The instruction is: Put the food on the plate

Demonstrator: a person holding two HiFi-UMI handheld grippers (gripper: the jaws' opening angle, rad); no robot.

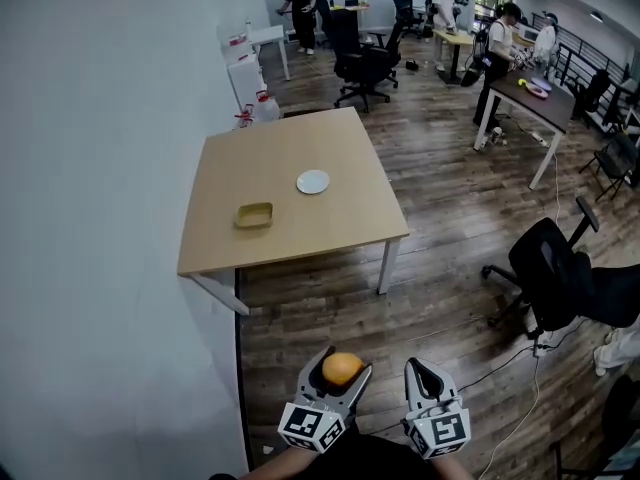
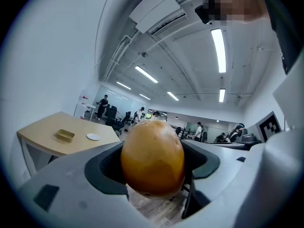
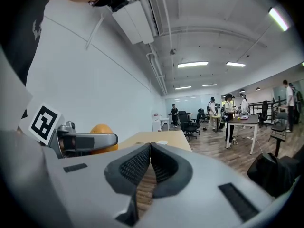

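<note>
My left gripper (image 1: pixel 342 372) is shut on an orange round fruit (image 1: pixel 342 368), held low at the bottom of the head view, far from the table. In the left gripper view the fruit (image 2: pixel 153 157) fills the gap between both jaws. My right gripper (image 1: pixel 427 377) sits just to its right, shut with nothing between its pads (image 3: pixel 150 164). The small white plate (image 1: pixel 313 181) lies on the wooden table (image 1: pixel 290 158), well ahead of both grippers. It also shows small as the plate (image 2: pixel 93 137) in the left gripper view.
A yellow-green tray (image 1: pixel 254 215) lies on the table left of the plate. A white wall runs along the left. A black office chair (image 1: pixel 555 273) stands at the right, with cables on the wooden floor. People and desks are farther back.
</note>
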